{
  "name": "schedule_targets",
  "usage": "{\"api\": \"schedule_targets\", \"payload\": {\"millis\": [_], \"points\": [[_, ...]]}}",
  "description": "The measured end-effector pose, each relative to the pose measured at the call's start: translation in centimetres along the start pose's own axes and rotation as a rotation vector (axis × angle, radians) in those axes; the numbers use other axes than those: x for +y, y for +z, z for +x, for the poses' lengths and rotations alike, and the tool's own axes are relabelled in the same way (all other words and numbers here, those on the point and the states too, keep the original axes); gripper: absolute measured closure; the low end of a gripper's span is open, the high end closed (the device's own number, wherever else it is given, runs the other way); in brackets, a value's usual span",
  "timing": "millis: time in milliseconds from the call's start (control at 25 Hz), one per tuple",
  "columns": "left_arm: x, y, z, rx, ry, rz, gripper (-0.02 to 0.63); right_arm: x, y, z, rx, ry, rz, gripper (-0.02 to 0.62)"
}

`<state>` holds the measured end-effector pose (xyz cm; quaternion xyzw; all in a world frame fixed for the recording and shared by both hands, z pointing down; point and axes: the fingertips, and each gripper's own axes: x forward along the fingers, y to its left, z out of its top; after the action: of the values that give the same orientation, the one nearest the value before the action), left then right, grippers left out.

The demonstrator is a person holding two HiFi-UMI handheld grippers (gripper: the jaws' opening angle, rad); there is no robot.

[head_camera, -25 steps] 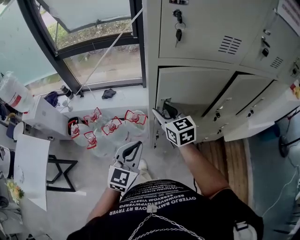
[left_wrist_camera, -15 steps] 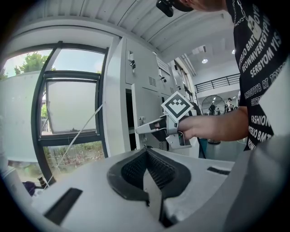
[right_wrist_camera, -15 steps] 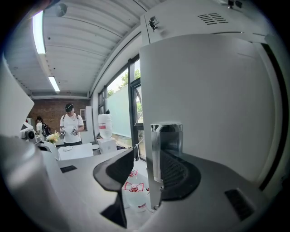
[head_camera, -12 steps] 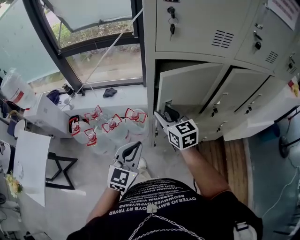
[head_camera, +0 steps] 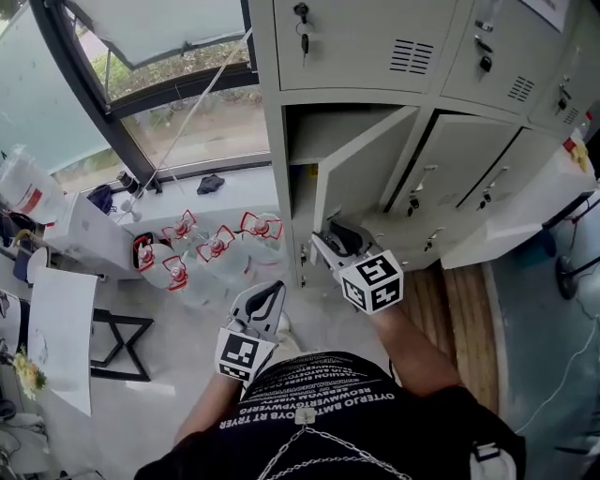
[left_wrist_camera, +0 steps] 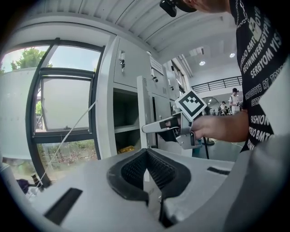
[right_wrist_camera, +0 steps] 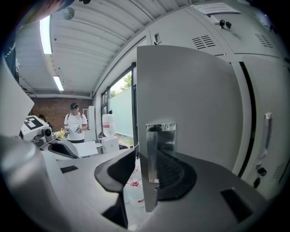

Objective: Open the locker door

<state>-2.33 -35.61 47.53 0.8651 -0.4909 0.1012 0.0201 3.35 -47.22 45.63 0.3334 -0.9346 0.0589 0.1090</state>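
Observation:
The lower-left grey locker door [head_camera: 361, 178] stands partly swung out, and its compartment [head_camera: 305, 136] shows behind it. My right gripper [head_camera: 328, 239] is at the door's free edge. In the right gripper view that door [right_wrist_camera: 186, 90] edge and its shiny metal latch plate [right_wrist_camera: 159, 136] stand between the jaws of the right gripper [right_wrist_camera: 145, 156], which are closing; the left jaw stands slightly apart from the edge. My left gripper [head_camera: 272, 289] hangs low near my body, shut and empty. From the left gripper [left_wrist_camera: 146, 152] view the right gripper [left_wrist_camera: 152, 128] shows at the door.
Several large water bottles [head_camera: 216, 248] stand on the floor under the window, left of the lockers. A white table [head_camera: 61, 337] and a black frame [head_camera: 122, 342] are at the left. Keys [head_camera: 302, 28] hang in the upper locker. Something yellow [left_wrist_camera: 127, 148] lies inside the compartment.
The locker door has swung further out from the cabinet, with my right gripper following at its edge. The left gripper has stayed where it was.

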Motion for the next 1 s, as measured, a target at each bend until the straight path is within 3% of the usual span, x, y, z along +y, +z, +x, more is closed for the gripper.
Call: {"api": "schedule_targets", "payload": {"millis": [120, 360, 800, 1000], "points": [[-1.4, 0.0, 0.1, -0.003, -0.021, -0.012, 0.612, -0.2, -0.5, -1.7, 0.001, -0.013, -0.003, 0.488], [-4.2, -0.3, 0.9, 0.01, -0.064, -0.02, 0.612, -0.7, -1.1, -4.7, -0.01, -0.011, -0.002, 0.482], [-8.4, -0.1, 1.6, 0.045, -0.135, 0.001, 0.612, -2.9, -2.8, -11.9, -0.095, 0.099, -0.034, 0.468], [-8.0, 0.7, 1.2, 0.061, -0.133, 0.011, 0.612, -4.2, -3.3, -14.1, -0.08, 0.099, -0.047, 0.462]]}}
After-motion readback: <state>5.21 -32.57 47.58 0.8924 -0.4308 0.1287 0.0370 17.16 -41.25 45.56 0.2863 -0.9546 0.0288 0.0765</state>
